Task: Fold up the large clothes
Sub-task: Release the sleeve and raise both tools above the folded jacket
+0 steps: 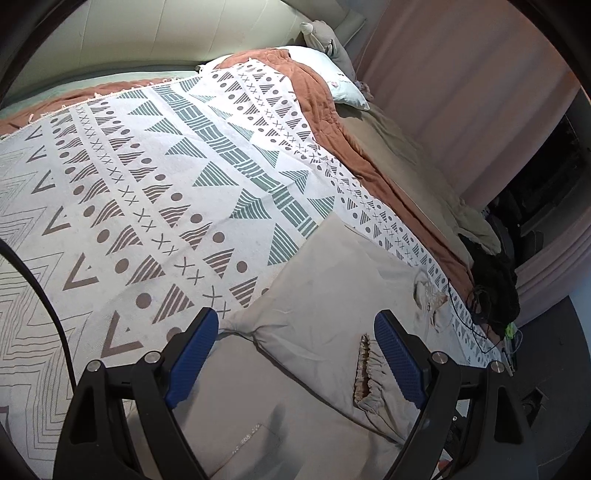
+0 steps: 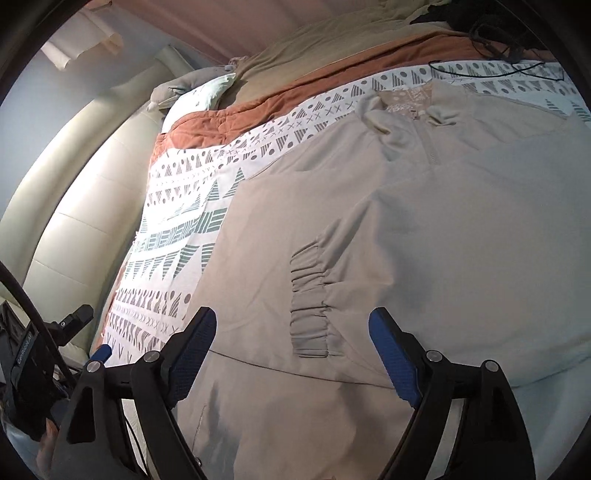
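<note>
Left gripper (image 1: 295, 328): jaws spread wide, nothing pinched; blue pads (image 1: 192, 354) seen over the beige garment at the bottom of the left wrist view.
Right gripper (image 2: 291, 328): jaws spread wide, nothing between them; held over the garment's lower part.
Beige garment (image 2: 424, 229): laid flat on the patterned blanket, filling centre and right of the right wrist view; collar with short zip at upper right.
Sleeve cuff (image 2: 308, 299): gathered elastic, folded inward across the body, seen just above the right jaws.
Patterned blanket (image 1: 147, 184): white with grey and teal geometric print, spread under the garment.
Rust quilt (image 1: 321, 122): beyond the blanket's far edge.
Pillow (image 1: 332, 74): top centre, by the headboard (image 1: 166, 33).
Dark clothing (image 1: 495, 284): heaped at the right edge.
</note>
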Demonstrator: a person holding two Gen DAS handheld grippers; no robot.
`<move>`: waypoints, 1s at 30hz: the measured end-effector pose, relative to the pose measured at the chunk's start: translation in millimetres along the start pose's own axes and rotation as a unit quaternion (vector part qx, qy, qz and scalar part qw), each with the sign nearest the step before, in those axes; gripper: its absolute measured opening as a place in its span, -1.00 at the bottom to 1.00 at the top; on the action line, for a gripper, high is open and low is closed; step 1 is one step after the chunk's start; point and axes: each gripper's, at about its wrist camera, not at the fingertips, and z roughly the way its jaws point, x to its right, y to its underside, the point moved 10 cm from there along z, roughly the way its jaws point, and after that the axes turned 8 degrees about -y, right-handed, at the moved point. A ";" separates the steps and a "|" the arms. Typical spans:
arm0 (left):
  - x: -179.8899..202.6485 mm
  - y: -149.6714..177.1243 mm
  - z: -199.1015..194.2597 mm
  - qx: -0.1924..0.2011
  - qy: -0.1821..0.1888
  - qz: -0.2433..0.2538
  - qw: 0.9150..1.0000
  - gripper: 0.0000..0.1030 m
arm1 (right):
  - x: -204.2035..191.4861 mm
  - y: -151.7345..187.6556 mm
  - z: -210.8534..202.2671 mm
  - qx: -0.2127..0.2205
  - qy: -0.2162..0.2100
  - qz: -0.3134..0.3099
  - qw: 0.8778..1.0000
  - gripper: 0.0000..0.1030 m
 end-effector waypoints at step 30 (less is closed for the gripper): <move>4.4 91.6 -212.7 0.115 0.049 0.193 0.973 0.70 | 22.3 180.2 -371.0 0.170 0.116 0.022 0.978 0.63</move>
